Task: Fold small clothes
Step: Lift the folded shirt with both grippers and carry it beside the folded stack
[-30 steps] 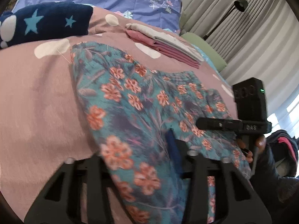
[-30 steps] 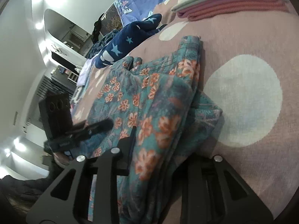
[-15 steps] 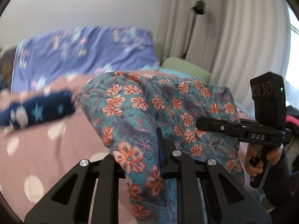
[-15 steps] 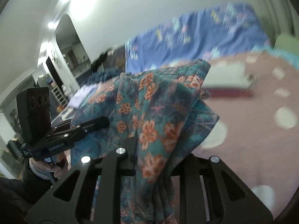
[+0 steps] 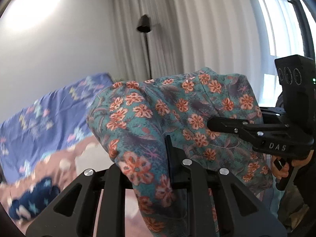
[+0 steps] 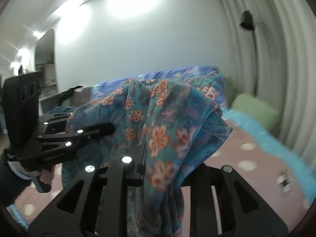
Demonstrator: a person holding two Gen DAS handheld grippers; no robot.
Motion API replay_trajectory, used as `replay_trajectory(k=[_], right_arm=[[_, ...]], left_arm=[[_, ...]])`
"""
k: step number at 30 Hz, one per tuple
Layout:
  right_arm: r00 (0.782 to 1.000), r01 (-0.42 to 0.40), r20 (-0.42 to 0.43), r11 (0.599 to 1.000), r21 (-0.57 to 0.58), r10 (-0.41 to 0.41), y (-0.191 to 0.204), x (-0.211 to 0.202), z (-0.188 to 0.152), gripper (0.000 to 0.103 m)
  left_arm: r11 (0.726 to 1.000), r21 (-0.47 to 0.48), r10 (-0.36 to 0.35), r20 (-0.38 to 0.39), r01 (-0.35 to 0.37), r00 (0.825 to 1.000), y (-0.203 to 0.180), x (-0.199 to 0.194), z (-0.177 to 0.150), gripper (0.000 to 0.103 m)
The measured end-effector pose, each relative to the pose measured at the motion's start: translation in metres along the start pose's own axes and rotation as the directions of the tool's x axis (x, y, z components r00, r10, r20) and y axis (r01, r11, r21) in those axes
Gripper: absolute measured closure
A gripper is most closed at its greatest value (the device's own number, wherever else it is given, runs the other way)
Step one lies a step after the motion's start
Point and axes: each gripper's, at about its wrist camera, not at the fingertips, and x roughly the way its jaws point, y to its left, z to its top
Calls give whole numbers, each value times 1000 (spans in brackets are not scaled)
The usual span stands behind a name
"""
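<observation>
A teal floral garment (image 5: 158,118) with orange flowers hangs in the air, held up between both grippers above the pink dotted bed. My left gripper (image 5: 156,158) is shut on one end of it; cloth drapes over its fingers. My right gripper (image 6: 158,158) is shut on the other end of the floral garment (image 6: 167,128), which hangs down between its fingers. The right gripper shows in the left wrist view (image 5: 256,132) at right, the left gripper in the right wrist view (image 6: 75,136) at left.
The pink bedspread (image 6: 246,158) with pale dots lies below. A purple patterned pillow (image 5: 39,118) is at the head of the bed, a navy star cloth (image 5: 35,199) at lower left. A green cushion (image 6: 254,110), floor lamp (image 5: 145,25) and curtains (image 5: 197,29) stand behind.
Both grippers have lifted the floral garment off the bed and tilted upward; the views now face the wall and curtains. The folded pink stack has left view.
</observation>
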Motion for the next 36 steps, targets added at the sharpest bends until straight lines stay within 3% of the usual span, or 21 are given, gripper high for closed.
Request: replay_trajectory(k=[4,13,18,26,28,29,30,31,32,33,35,36], right_arm=[[992,125,1,991,-42,-126,-43,13,19,83],[960,280,-19,960,-18,-281,-133,78,46,83],[948,317,-41,948,32,-315,-173,119,46,82],[923,378,-112,922,86,-369,-223,176,31,82],[915,396,-120,914,89,-384,-231,189,30,81],[911,404,-129,910,93,-391,-236,198,27,76],[901,424,-146,901,93,-409,-241,207,22,66],[880,461,-172,883,86,-443,-245,215,18,29],[808,562,-254,825,65,-531,-256,232,6,15],[718,644,-371,764,34,-589,-268,249,-13,17],[628,678,-524,735,3,-576,-286,267,-54,26],[613,676,-557,737,3,-560,-290,270,-71,26]], left_arm=[[999,42,-21,3,21,1000,-17,46,34,84],[996,93,-1,9,0,1000,-33,161,79,84],[991,129,29,-3,-28,1000,-36,215,83,84],[984,175,20,-29,-15,999,-37,285,69,82],[989,149,31,-36,-25,999,-32,306,65,77],[990,133,48,-43,-42,998,-30,313,60,73],[992,115,68,-65,-60,996,-26,324,56,58],[992,88,103,-136,-92,985,-20,341,43,40],[991,73,125,-188,-113,974,-15,351,32,37],[990,58,138,-238,-128,961,-10,361,17,35],[994,34,113,-343,-108,933,-3,375,-20,35],[997,30,78,-390,-72,918,-4,380,-39,35]])
